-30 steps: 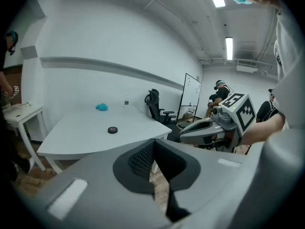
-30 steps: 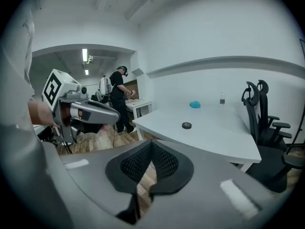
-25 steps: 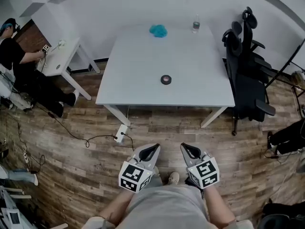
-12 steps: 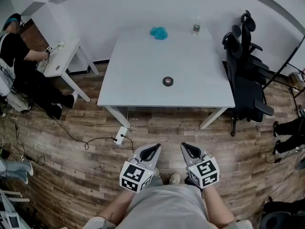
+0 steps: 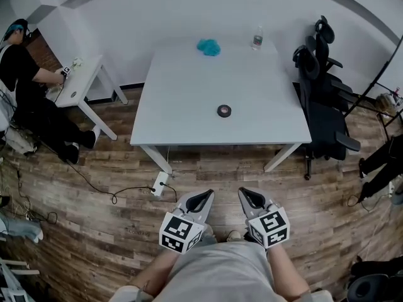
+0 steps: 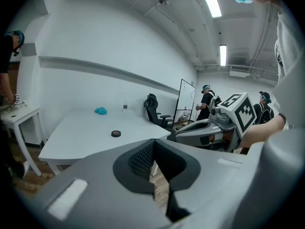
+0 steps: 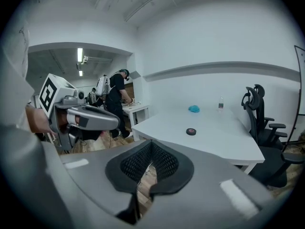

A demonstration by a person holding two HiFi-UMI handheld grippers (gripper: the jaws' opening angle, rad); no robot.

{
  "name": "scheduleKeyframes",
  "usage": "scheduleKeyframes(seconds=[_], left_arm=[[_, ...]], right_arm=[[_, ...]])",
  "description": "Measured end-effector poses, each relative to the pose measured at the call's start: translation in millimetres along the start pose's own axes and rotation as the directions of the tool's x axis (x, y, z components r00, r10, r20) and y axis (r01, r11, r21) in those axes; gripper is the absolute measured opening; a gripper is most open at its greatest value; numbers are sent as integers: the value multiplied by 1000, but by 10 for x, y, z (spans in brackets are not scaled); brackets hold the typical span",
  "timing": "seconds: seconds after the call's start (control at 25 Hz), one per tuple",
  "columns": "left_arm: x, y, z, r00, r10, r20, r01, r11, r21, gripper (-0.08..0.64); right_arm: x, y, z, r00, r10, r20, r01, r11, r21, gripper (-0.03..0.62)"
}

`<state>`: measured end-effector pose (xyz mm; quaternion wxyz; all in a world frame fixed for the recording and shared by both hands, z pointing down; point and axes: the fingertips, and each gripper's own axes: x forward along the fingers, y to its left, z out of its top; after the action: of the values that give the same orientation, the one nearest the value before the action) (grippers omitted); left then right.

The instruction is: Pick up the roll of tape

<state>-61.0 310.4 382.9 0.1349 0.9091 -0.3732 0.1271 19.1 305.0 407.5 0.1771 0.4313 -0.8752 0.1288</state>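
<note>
The left gripper (image 5: 200, 199) hangs over the wooden floor (image 5: 94, 187), short of the white desk (image 5: 182, 112), its fingers (image 6: 139, 160) together on nothing. The roll of tape (image 5: 224, 111) lies flat near the desk's middle, well apart from both grippers. The right gripper (image 5: 247, 196), near the left, also has its fingers (image 7: 164, 162) closed and empty.

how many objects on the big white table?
3: roll of tape near the middle, teal bundle at the far edge, clear bottle right of it. Nothing looks hidden.
</note>
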Motion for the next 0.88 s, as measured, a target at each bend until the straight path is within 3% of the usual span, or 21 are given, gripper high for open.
scheduleKeyframes(seconds=[0.48, 0.88], left_arm=[[-17, 174, -33, 999, -39, 0, 39, 999, 6, 19], [279, 447, 69, 999, -36, -5, 36, 999, 13, 20]], right_arm=[[155, 121, 19, 1000, -18, -10, 18, 1000, 11, 8], [446, -149, 138, 1000, -12, 8, 12, 1000, 17, 8]])
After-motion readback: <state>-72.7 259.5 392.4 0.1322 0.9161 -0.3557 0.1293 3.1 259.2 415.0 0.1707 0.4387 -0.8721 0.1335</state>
